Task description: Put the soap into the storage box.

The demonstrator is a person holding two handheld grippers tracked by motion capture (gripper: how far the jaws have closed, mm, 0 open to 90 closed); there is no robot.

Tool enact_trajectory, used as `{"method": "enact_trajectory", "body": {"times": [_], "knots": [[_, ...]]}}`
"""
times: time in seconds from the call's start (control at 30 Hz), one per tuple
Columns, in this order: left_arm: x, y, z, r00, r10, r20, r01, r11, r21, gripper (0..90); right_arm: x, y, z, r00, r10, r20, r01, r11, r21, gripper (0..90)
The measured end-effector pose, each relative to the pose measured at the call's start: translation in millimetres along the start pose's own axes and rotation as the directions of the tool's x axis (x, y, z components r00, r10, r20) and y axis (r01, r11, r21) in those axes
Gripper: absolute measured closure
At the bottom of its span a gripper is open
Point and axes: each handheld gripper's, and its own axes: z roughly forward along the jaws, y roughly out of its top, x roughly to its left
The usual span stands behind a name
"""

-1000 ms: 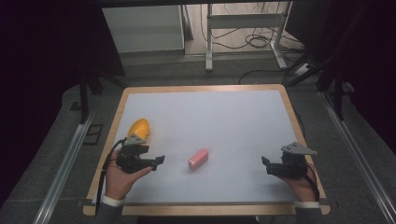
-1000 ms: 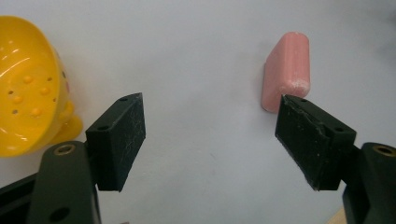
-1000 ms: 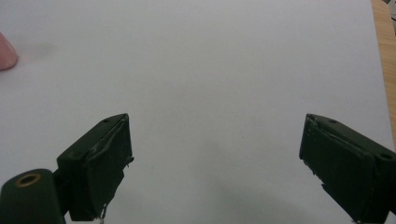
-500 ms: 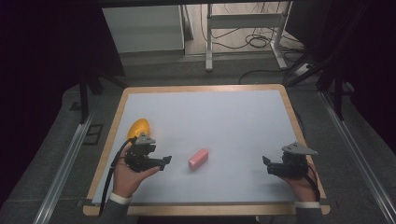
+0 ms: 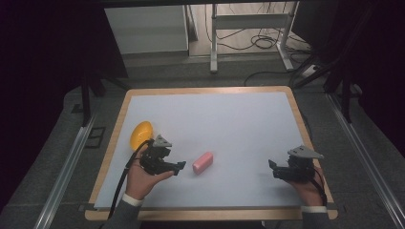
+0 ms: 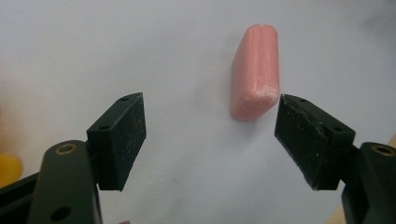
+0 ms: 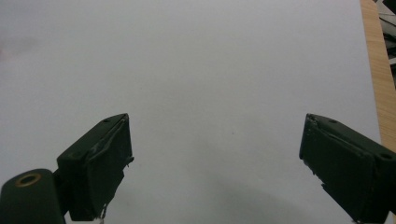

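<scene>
Left gripper (image 5: 177, 167): fingers spread, pink block (image 5: 202, 162) just ahead, nothing between. Yellow bowl (image 5: 141, 134) behind my left hand. Right gripper (image 5: 272, 168): fingers spread over bare worktop (image 5: 229, 119).

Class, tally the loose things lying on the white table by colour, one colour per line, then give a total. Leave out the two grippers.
Pink: 1, the pink block
Yellow: 1, the yellow bowl
Total: 2
</scene>
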Motion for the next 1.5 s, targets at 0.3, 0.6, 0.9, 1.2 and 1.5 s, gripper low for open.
{"method": "enact_trajectory", "body": {"times": [0.3,0.6,0.9,1.2,1.5], "knots": [[-7.1,6.3,11.0,0.9996,0.014,0.023,-0.014,0.9998,0.014,25.1,1.0,0.2,0.1,0.9998,-0.005,0.020,0.005,1.000,0.000,9.9],[-14.1,15.9,24.4,0.9988,0.031,0.039,-0.032,0.9990,0.030,25.0,-0.7,-0.2,0.6,0.9998,0.005,0.018,-0.005,1.000,0.002,9.9],[-23.8,24.4,37.7,0.9972,0.047,0.058,-0.049,0.9980,0.041,24.9,-0.5,-0.7,1.1,0.9998,0.006,0.017,-0.006,1.000,0.006,9.9],[-27.1,28.2,47.6,0.9967,0.048,0.066,-0.052,0.9967,0.062,24.9,-1.8,-1.3,1.1,0.9997,0.006,0.022,-0.007,1.000,0.008,9.9],[-32.6,33.0,63.0,0.9967,0.050,0.064,-0.056,0.9947,0.087,25.0,-0.7,-2.1,3.4,0.9998,0.002,0.021,-0.002,1.000,0.015,9.9]]}}
